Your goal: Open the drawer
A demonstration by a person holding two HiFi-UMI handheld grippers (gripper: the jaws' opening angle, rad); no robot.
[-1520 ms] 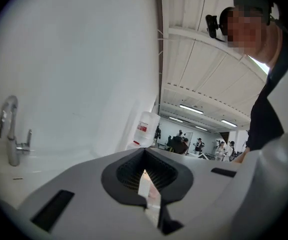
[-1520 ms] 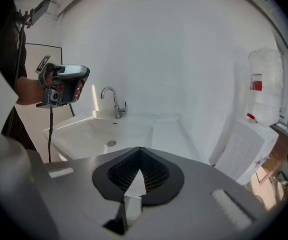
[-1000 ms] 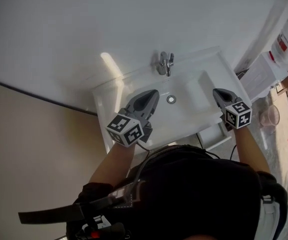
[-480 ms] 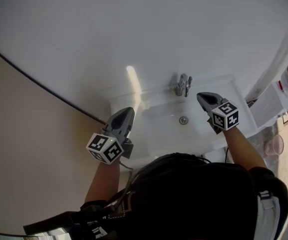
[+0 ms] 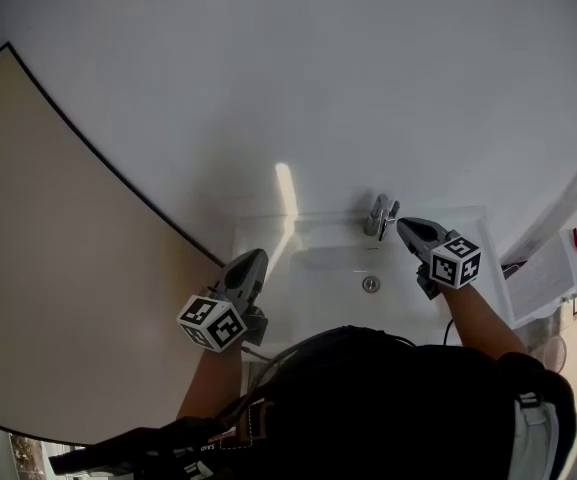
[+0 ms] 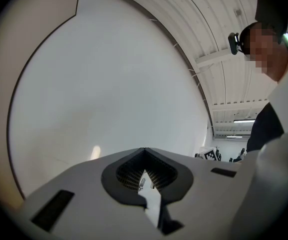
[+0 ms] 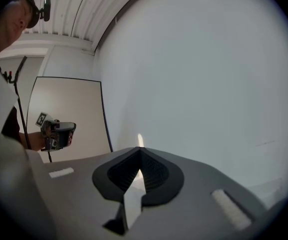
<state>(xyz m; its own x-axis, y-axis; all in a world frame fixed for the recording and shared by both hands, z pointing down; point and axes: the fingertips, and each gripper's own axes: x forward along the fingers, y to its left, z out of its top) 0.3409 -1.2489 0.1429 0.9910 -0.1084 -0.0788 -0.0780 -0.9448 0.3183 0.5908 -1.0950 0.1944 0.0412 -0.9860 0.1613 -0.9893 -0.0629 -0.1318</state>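
White wall (image 5: pixel 318 88) fills most of the view from the person's head, with a beige panel (image 5: pixel 58 268) at the left. Below it sits one white washbasin (image 5: pixel 318 273) with one faucet (image 5: pixel 379 215) at its back edge and one drain (image 5: pixel 371 284) in the bowl.

Two claws are in view. The left claw (image 5: pixel 249 264) hovers over the basin's left rim. The right claw (image 5: pixel 408 226) is just beside the faucet. Both are held about level and point at the wall. Each claw's own camera shows its tips pressed together with nothing between them, so both are closed and empty.

No drawer appears in any view. It probably lies under the basin, hidden by the person's head and body.

The step in hand seems to be reaching for the drawer. To do it well, one claw likely needs to drop below the basin's front edge. Its jaws should part before they meet the handle, close on it squarely, then pull straight out. The other claw should stay clear of the faucet.
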